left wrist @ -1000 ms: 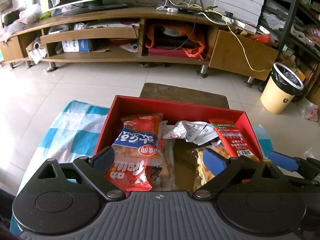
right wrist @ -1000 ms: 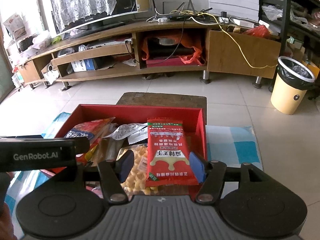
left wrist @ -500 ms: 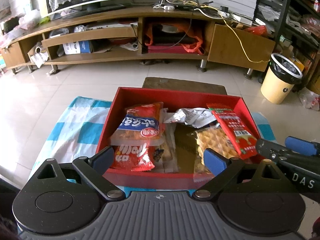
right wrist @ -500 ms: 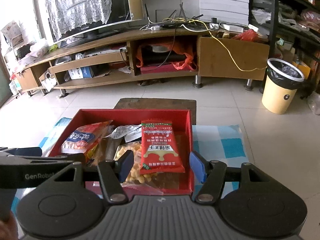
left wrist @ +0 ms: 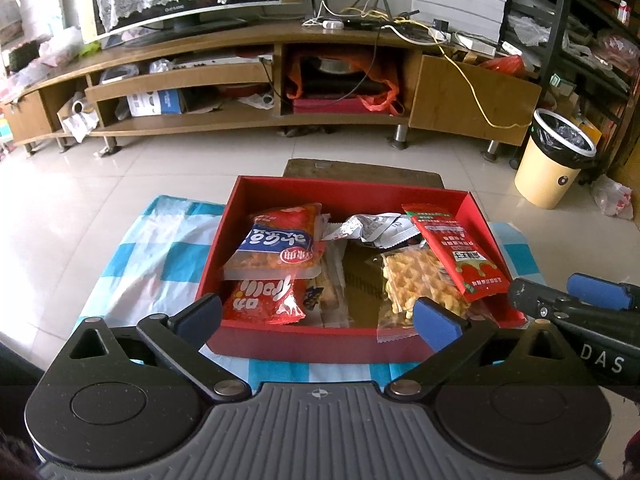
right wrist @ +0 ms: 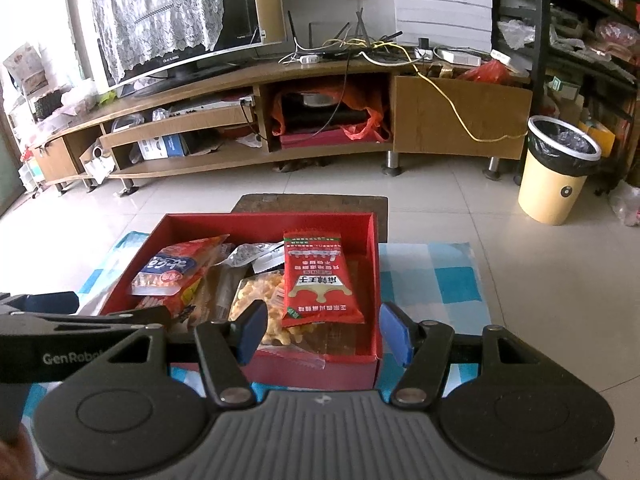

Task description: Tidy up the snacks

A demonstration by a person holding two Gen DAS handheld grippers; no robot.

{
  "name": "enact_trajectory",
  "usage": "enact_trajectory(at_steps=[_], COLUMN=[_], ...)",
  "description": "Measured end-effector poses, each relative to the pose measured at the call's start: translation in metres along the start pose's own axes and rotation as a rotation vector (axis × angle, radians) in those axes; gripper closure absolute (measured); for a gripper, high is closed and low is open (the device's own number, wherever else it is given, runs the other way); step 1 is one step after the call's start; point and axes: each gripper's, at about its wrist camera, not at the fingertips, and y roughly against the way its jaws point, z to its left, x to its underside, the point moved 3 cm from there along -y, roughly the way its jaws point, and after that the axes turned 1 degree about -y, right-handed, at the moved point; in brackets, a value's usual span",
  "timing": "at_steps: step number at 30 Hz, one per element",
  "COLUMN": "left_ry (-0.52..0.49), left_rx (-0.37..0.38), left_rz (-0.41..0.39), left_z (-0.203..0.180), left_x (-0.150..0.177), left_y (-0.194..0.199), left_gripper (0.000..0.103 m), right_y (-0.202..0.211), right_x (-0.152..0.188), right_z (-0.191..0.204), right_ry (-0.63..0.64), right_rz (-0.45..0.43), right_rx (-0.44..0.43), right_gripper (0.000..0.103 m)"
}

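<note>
A red box [left wrist: 292, 342] [right wrist: 370, 280] sits on a blue-and-white checked cloth [left wrist: 160, 256] and holds several snack packets. A red-and-blue packet [left wrist: 280, 244] [right wrist: 176, 272] lies at its left over another red packet [left wrist: 264, 298]. A silver wrapper [left wrist: 372, 228] lies at the back. A clear bag of yellow snacks [left wrist: 416, 280] [right wrist: 268, 300] lies right of middle, with a red packet [left wrist: 456, 252] [right wrist: 318, 280] across it. My left gripper [left wrist: 316, 318] is open and empty before the box's near wall. My right gripper [right wrist: 324, 336] is open and empty at the box's near right corner.
A dark low stool [left wrist: 362, 168] stands behind the box. A long wooden TV stand [left wrist: 248, 80] runs across the back. A yellow waste bin [left wrist: 556, 160] stands at the right on the tiled floor. Shelving [left wrist: 592, 20] fills the far right.
Both grippers have drawn back and up from the box, so it looks smaller and farther away. The snacks lie as before.
</note>
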Motion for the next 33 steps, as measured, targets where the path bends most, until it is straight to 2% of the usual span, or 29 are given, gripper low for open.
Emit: enact_trajectory(at_steps=[15, 33], left_ry=[-0.015, -0.027], left_rx=[-0.006, -0.013], left_rz=[-0.002, 0.027], left_z=[-0.003, -0.003], left_x=[0.017, 0.061], left_y=[0.016, 0.045], left_gripper=[0.0, 0.0], right_y=[0.017, 0.047], right_x=[0.017, 0.057], right_z=[-0.001, 0.002], right_ry=[-0.014, 0.002], right_rz=[0.005, 0.044], right_rx=[-0.007, -0.016], right_gripper=[0.045, 0.045])
